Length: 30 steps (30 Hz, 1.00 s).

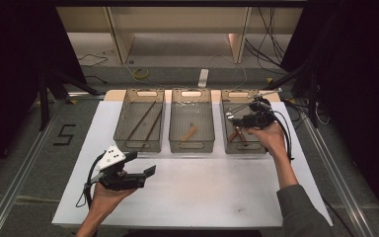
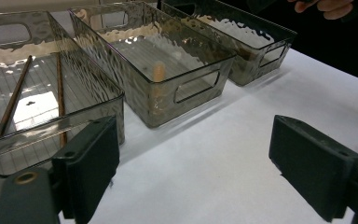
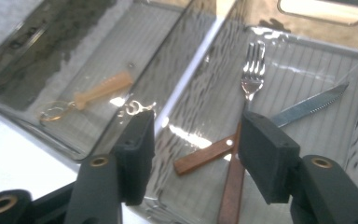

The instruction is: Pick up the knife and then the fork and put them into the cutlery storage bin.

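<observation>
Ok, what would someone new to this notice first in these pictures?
Three clear bins in a row on the white table. The right gripper hangs open over the right-hand bin, above a fork and a knife with wooden handles. The left gripper rests open near the table's front, by the bin with two chopsticks.

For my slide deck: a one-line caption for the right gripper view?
Open right hand-held gripper above a clear plastic bin holding a wooden-handled fork and knife.
</observation>
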Each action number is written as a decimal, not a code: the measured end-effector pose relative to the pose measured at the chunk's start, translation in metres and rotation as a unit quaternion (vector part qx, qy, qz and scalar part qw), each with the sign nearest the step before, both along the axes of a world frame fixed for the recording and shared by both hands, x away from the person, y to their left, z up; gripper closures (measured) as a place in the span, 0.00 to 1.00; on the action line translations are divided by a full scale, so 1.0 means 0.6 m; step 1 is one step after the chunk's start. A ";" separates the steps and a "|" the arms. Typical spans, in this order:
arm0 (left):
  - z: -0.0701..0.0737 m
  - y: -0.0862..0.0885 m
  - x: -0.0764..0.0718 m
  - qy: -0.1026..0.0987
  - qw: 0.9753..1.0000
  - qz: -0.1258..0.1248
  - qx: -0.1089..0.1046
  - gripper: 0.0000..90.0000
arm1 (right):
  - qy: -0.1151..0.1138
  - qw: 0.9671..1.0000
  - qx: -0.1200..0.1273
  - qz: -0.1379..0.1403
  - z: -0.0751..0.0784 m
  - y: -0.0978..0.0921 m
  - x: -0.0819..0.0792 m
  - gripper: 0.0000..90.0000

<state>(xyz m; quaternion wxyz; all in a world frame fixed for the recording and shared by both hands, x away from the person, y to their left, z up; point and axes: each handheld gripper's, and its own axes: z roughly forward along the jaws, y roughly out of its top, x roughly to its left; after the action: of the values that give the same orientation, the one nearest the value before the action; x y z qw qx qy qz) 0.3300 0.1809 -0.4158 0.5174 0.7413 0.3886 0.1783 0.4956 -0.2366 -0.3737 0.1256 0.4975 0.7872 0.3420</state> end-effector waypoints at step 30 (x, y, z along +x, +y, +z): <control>0.000 0.000 -0.001 0.003 1.000 -0.004 -0.006 0.18 | -0.096 0.991 0.064 0.066 -0.004 0.032 -0.152 0.33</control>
<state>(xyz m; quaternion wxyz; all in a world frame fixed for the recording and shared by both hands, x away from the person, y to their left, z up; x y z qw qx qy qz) 0.3293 0.1812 -0.4156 0.5212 0.7403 0.3880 0.1722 0.4043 -0.2173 -0.3759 0.1456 0.4161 0.7794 0.4452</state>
